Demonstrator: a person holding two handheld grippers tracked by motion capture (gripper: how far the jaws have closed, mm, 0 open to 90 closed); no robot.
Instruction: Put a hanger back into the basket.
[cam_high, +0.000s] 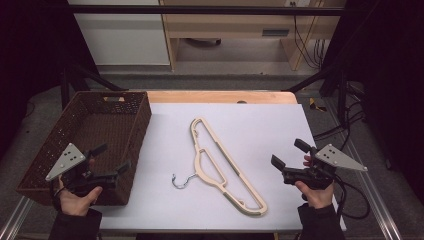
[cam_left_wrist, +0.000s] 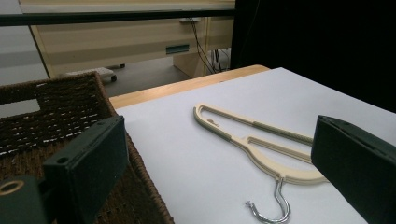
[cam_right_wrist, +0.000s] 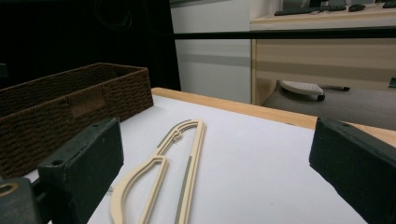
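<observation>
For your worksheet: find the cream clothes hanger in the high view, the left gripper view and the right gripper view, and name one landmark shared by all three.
High view: the hanger lies at the middle of the white table.
Left gripper view: right of centre, metal hook nearest the camera.
Right gripper view: lower centre, between the jaws.
Shared landmark: the brown wicker basket, left of the hanger in each view.

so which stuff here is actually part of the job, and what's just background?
In play: cream hanger lying flat on the white table; wicker basket at its left edge; left gripper and right gripper, both open, holding nothing.

Lying about: wooden desk, floor cables.
</observation>
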